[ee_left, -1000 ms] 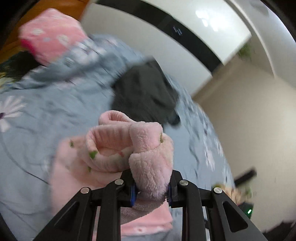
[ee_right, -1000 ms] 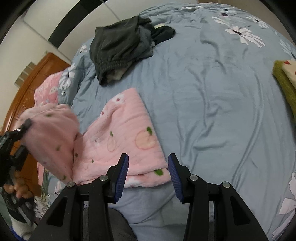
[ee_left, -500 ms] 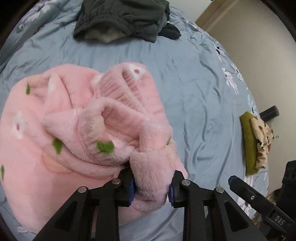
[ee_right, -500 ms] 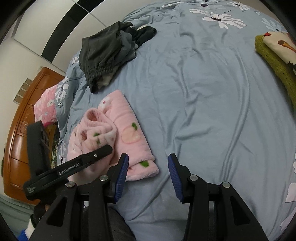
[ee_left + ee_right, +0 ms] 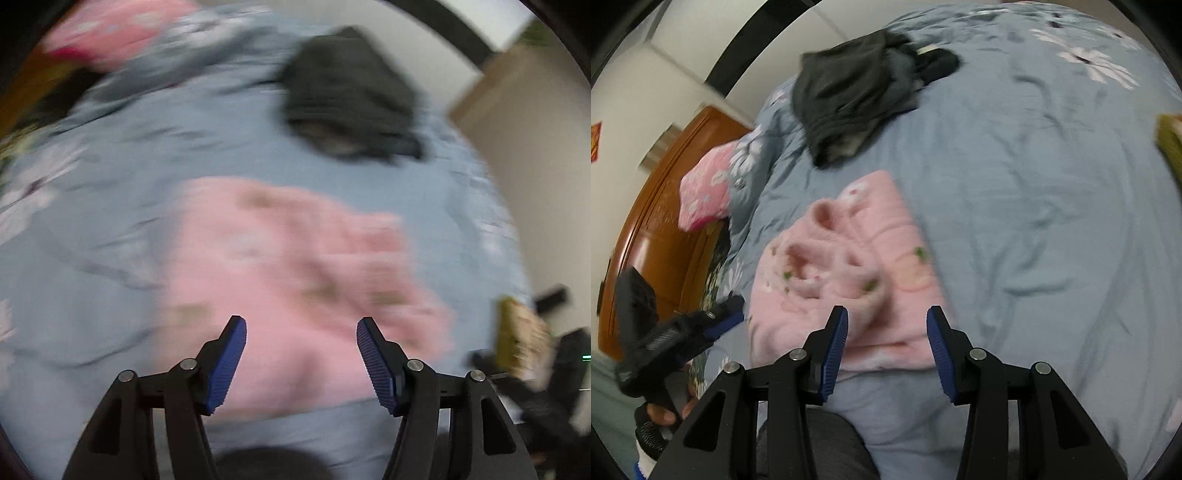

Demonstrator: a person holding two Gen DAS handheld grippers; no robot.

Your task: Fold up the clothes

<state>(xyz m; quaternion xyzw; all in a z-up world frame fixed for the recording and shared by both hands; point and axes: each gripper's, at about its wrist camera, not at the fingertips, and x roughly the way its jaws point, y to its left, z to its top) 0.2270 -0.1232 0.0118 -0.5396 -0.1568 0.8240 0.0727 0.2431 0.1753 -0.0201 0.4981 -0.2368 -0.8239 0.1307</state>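
Observation:
A pink fleece garment (image 5: 849, 280) with green and flower prints lies partly folded and bunched on the blue floral bedsheet (image 5: 1034, 221). It is blurred in the left wrist view (image 5: 295, 280). My left gripper (image 5: 299, 354) is open and empty, just above the garment's near edge; it also shows at the lower left of the right wrist view (image 5: 713, 325). My right gripper (image 5: 886, 347) is open and empty over the garment's near edge.
A dark grey garment (image 5: 857, 96) lies crumpled farther up the bed (image 5: 351, 99). A pink pillow (image 5: 705, 184) sits by the wooden headboard (image 5: 653, 236). A yellow-green folded cloth (image 5: 1171, 144) lies at the right edge (image 5: 524, 339).
My left gripper let go of the pink garment's bunched end, opened and pulled back. The garment now lies on the bed. The right gripper stayed open.

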